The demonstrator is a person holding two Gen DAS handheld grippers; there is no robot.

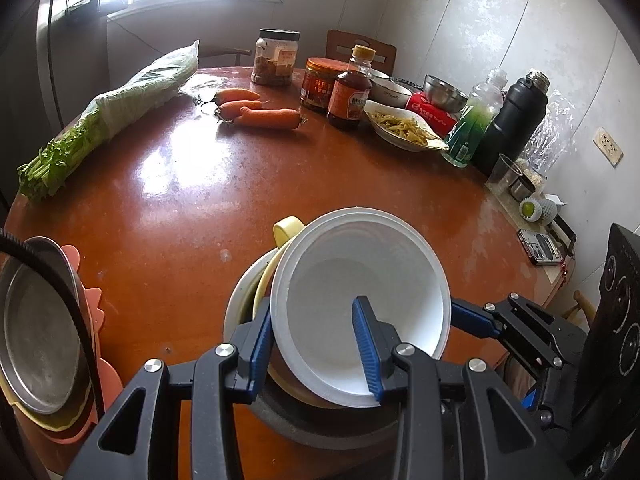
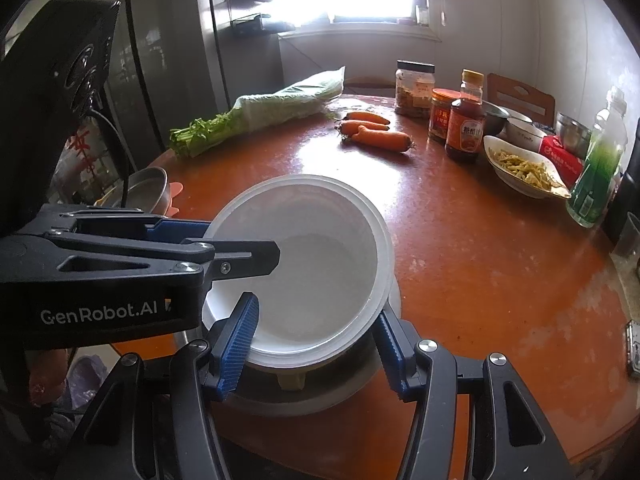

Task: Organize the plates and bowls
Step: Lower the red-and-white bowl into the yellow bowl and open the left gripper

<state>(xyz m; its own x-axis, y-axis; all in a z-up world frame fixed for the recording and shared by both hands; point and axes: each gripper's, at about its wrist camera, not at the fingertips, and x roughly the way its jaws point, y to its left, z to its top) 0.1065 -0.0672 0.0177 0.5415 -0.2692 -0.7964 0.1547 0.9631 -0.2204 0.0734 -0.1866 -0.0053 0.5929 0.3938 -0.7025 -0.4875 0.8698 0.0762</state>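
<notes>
The wall of a white, deep, round foam bowl (image 1: 360, 300) is pinched by the left gripper (image 1: 316, 344), one blue ribbed pad inside and one outside its near rim. The jaws of the right gripper (image 2: 316, 344) stand spread either side of the same bowl's near edge; whether the pads press on it cannot be told.

The bowl sits tilted at the lower centre of both views, on a pale yellow handled cup (image 1: 286, 232) nested in a wider white bowl (image 1: 236, 312) on the orange-brown round surface (image 1: 180, 200).

The thin foam rim could crack under a hard pinch. An uneven lift could drag the cup along or topple the stack. A stack of metal plates (image 1: 36, 332) lies at the lower left.
</notes>
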